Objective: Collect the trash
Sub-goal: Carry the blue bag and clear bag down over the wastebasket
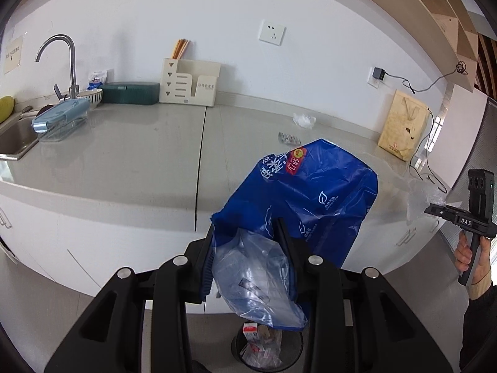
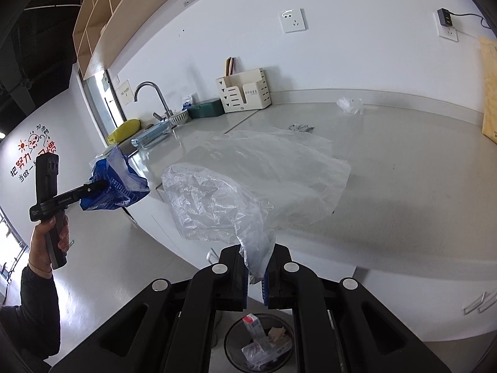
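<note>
My left gripper [image 1: 247, 233] is shut on a blue plastic bag [image 1: 313, 192] with white print and a paler inner layer; the bag hangs in the air before the counter, above a round black trash bin [image 1: 296, 346] on the floor. The same blue bag [image 2: 115, 183] and left gripper [image 2: 93, 188] show at the left of the right wrist view. My right gripper [image 2: 256, 255] is shut on a clear crumpled plastic bag [image 2: 248, 183], held over the counter edge and above the trash bin [image 2: 231, 338], which holds cartons and wrappers. On the counter lie a blister pack [image 1: 289, 138] and a small clear wrapper [image 1: 304, 120].
A grey counter [image 1: 124, 155] runs along the wall, with a sink [image 1: 15, 136] and tap [image 1: 62, 62] at left, a blue-lidded box [image 1: 59, 118], a bowl [image 1: 91, 97], a green case [image 1: 130, 92], a cream organiser [image 1: 189, 84] and a tan paper bag [image 1: 403, 127] with a cable.
</note>
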Tool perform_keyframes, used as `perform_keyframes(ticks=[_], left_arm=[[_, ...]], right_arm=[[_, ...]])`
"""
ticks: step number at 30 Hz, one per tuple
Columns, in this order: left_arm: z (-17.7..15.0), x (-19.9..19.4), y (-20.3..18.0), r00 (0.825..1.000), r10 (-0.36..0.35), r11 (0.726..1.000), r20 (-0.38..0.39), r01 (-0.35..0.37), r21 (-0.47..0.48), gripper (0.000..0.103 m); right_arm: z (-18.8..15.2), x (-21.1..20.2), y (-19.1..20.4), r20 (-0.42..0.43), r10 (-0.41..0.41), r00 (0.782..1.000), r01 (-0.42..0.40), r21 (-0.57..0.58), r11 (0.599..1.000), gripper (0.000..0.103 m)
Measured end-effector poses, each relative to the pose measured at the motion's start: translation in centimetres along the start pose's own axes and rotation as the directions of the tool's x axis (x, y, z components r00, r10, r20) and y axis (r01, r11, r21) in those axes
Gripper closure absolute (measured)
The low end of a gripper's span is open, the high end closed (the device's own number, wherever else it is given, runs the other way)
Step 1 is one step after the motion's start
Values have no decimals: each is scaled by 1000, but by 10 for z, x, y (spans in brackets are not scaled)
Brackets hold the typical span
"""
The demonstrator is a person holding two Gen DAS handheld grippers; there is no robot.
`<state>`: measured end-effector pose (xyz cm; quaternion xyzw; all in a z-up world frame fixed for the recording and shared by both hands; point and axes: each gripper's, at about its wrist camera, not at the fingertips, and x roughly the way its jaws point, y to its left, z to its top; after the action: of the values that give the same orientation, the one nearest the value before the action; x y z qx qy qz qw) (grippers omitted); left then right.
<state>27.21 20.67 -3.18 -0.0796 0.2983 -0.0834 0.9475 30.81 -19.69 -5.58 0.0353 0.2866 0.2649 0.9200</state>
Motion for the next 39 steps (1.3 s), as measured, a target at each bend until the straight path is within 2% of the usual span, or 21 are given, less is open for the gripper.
perform_keyframes(ticks=[10, 17, 23, 32, 39], left_arm=[[-68, 6, -11, 993, -13, 1000, -118, 15, 16, 67], [-115, 27, -18, 978, -10, 1000, -207, 15, 20, 67], [-152, 55, -26, 958, -1, 999, -285, 12, 39, 67], [-207, 112, -30, 911, 2, 999, -413, 17, 43, 67], [-248, 167, -31, 857, -8, 999, -515, 27, 29, 67]], right_arm=[[-50, 1, 28, -38, 36, 999, -36, -12, 999, 92], [-95, 22, 35, -117, 68, 991, -70, -9, 998, 92], [-130, 45, 31, -173, 86, 981, -84, 16, 996, 92], [-190, 96, 23, -305, 109, 946, -98, 50, 994, 92], [-218, 145, 14, -384, 146, 912, -120, 92, 989, 91]])
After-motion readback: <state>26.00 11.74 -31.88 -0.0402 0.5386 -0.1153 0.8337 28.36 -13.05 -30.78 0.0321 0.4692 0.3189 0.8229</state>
